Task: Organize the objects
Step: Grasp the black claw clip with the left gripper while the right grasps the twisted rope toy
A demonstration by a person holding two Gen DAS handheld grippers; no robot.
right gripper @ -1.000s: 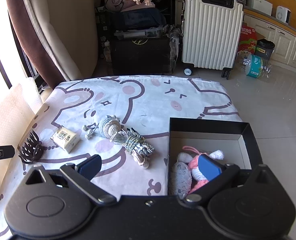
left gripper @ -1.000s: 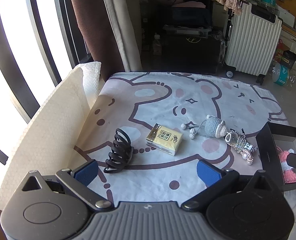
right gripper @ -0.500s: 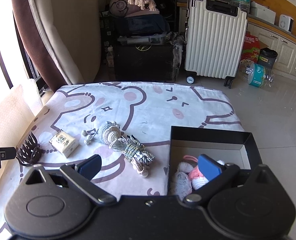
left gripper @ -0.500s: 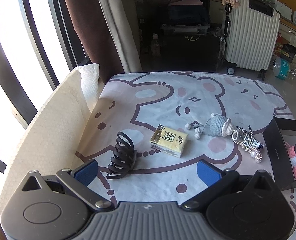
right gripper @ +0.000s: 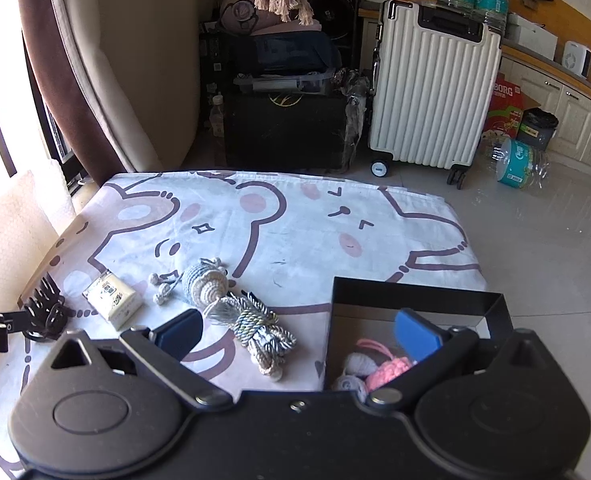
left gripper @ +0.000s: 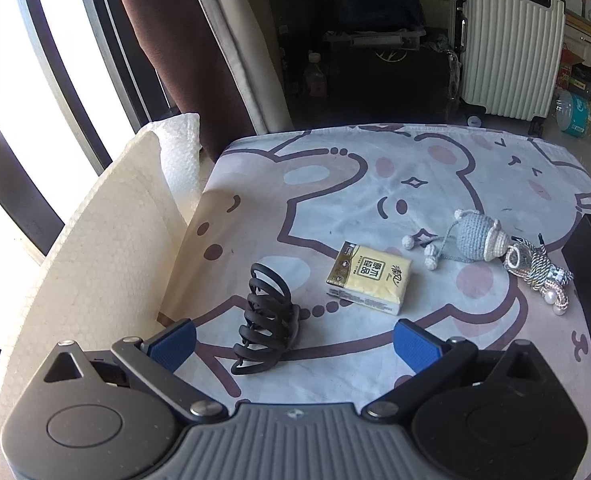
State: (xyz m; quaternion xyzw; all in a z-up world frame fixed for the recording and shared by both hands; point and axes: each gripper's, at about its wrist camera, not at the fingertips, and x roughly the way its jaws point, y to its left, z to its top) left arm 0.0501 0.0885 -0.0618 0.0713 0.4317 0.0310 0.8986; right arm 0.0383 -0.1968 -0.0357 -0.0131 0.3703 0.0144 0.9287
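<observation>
Crochet toys (right gripper: 369, 368) already in black box (right gripper: 415, 300). Left of box I see claw clip (left gripper: 265, 324), tissue pack (left gripper: 369, 278), mouse (left gripper: 477, 240), cord bundle (left gripper: 537, 270) remaining. Both jaws open, empty.

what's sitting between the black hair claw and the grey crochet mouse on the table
The yellow tissue pack lies between the hair claw and the crochet mouse, touching neither. Both wrist views show it.

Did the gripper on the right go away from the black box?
Yes. The right gripper backed toward the table's near edge; the box sits farther ahead of it now.
</observation>
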